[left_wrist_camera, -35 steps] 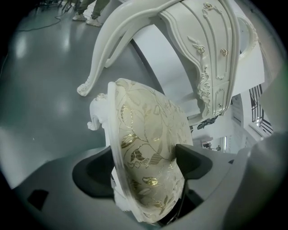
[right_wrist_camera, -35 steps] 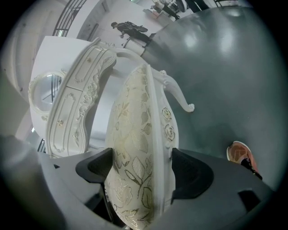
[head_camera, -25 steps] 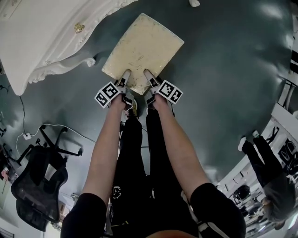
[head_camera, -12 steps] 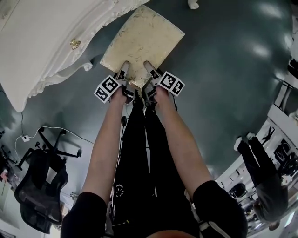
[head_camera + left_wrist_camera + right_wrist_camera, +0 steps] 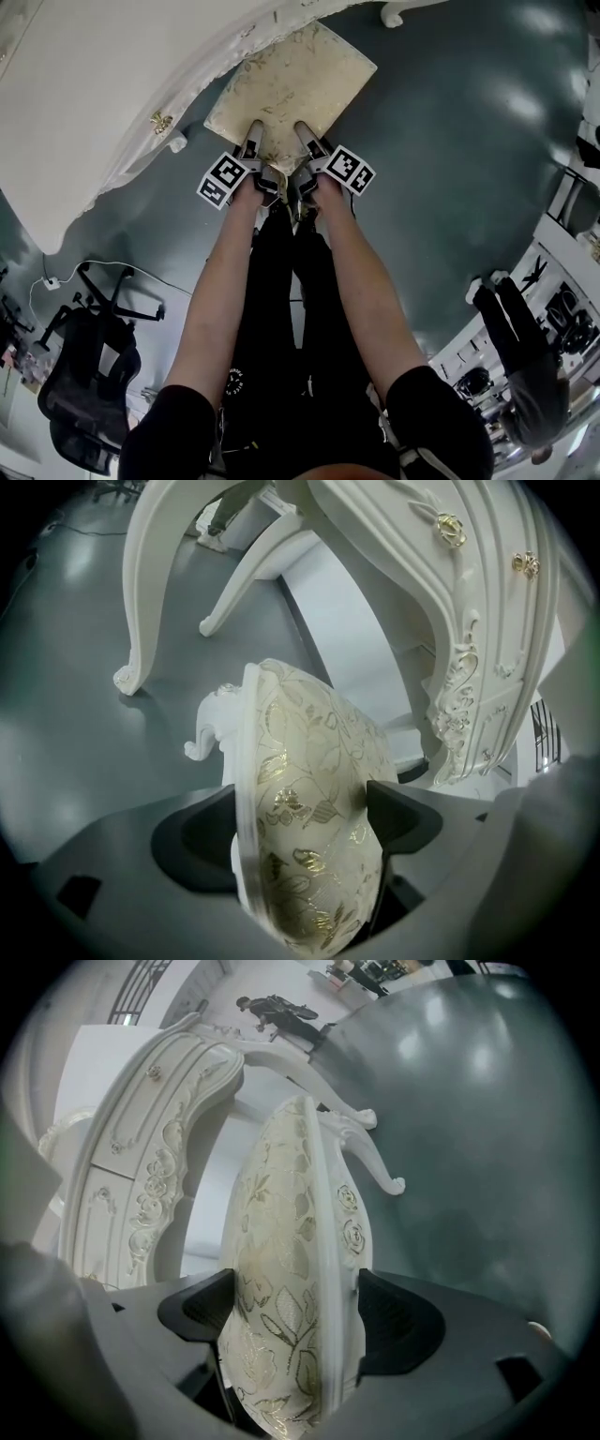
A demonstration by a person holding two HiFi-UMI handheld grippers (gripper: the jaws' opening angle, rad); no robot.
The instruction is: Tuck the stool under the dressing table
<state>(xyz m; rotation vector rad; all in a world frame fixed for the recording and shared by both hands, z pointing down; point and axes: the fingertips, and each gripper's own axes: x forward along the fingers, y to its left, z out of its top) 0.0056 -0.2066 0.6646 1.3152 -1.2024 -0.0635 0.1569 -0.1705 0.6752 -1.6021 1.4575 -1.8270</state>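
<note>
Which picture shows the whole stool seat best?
The head view: the stool seat shows from above, almost whole, its far corner beneath the dressing table. Both gripper views show only its near edge, close up between the jaws, plus a carved leg.

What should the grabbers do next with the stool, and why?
Probably push the stool deeper under the dressing table: the left gripper and right gripper both clamp its near edge, and most of it sticks out in front.
</note>
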